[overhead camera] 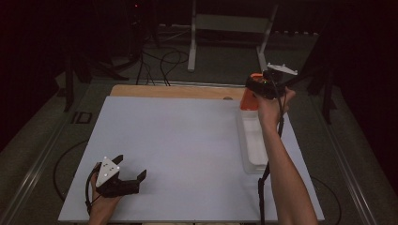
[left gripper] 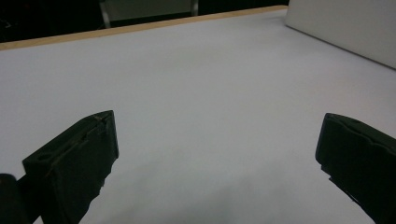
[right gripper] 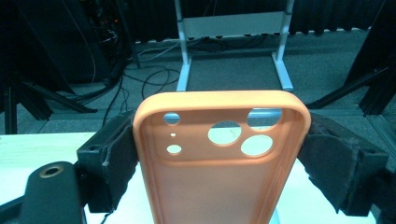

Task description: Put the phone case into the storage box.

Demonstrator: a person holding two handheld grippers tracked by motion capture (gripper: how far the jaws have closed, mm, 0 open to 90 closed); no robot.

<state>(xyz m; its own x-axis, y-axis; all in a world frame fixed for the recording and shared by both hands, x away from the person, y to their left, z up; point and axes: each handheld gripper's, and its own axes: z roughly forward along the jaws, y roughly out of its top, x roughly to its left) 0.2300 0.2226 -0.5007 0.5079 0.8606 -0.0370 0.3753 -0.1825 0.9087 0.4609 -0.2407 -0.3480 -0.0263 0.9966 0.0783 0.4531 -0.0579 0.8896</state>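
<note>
Dim floor and tangled cables lie beyond the white tabletop (overhead camera: 187,140). Your right gripper (right gripper: 222,154) pinches the orange rubbery phone case with round camera holes (right gripper: 219,163) by its two long edges, above the far end of the clear shallow plastic tray (overhead camera: 251,145). Your left gripper (overhead camera: 130,169) rests spread and empty, well left of that tray. Soft sides may flex, so the case could slip and drop outside it.

Dim room, dark surroundings, pale tabletop softly lit, faint shadows, slight blur throughout
</note>
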